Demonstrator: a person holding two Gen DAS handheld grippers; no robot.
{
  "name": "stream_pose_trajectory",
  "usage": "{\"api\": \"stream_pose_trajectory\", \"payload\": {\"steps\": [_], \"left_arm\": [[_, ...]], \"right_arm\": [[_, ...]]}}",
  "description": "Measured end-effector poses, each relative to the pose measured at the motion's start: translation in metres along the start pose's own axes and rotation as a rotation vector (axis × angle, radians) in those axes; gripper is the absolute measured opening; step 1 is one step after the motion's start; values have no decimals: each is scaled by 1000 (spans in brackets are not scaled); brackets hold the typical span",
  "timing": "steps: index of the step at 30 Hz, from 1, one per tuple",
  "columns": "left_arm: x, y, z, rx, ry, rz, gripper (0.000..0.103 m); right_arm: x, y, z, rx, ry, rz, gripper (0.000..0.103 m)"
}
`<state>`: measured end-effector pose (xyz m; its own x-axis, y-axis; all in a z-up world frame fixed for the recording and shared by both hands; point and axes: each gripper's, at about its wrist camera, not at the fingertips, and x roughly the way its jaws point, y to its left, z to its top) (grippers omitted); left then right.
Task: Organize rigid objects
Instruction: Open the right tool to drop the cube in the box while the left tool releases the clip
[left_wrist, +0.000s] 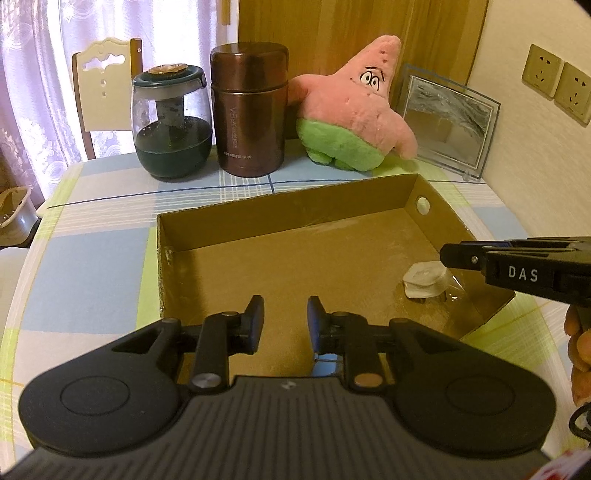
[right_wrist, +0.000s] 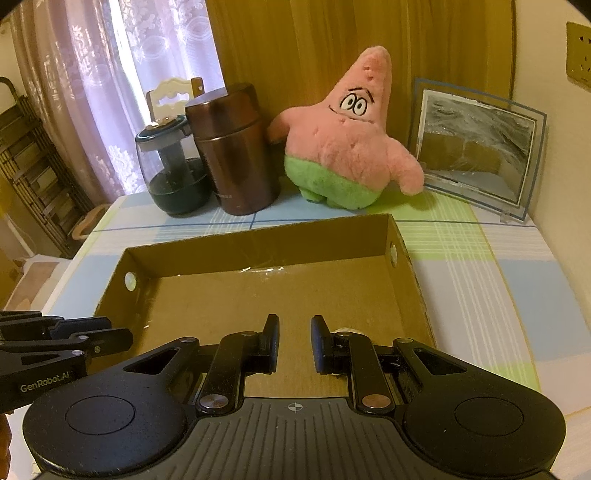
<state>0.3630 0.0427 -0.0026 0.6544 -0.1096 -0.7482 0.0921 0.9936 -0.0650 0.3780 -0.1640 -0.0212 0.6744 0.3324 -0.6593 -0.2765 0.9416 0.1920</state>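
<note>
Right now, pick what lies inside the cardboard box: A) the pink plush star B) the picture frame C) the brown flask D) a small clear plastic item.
D: a small clear plastic item lies on the floor of the cardboard box, near its right wall; the other three stand on the table behind the box.

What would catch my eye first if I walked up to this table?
Probably the pink and green star plush, propped upright at the back of the table against the wooden panel. Left of it stand a brown metal canister and a glass jar of dark liquid. In front lies a shallow cardboard box, nearly bare, with both black grippers poised over its near edge.
</note>
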Motion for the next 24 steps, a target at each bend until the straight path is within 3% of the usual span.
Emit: {"api": "stream_pose_trajectory", "payload": {"steps": [7,13,16,18,24], "left_arm": [[-21,-1,-6,14,-36,29,20],[-46,-2,-20,-6,-59,48,27],[-60,-3,-29,-10,-70,59,31],[-70,-4,-36,-20,-78,64,36],[-99,-3,-58,-34,-102,80,70]], "right_arm": [[-20,2,-3,-3,-16,-12,15],[-45,5,-14,6,-27,-16,16],[-58,8,-22,10,-32,-16,32],[-67,11,-27,15,-43,-11,52],[-94,20,-42,17,-55,-1,65]]}}
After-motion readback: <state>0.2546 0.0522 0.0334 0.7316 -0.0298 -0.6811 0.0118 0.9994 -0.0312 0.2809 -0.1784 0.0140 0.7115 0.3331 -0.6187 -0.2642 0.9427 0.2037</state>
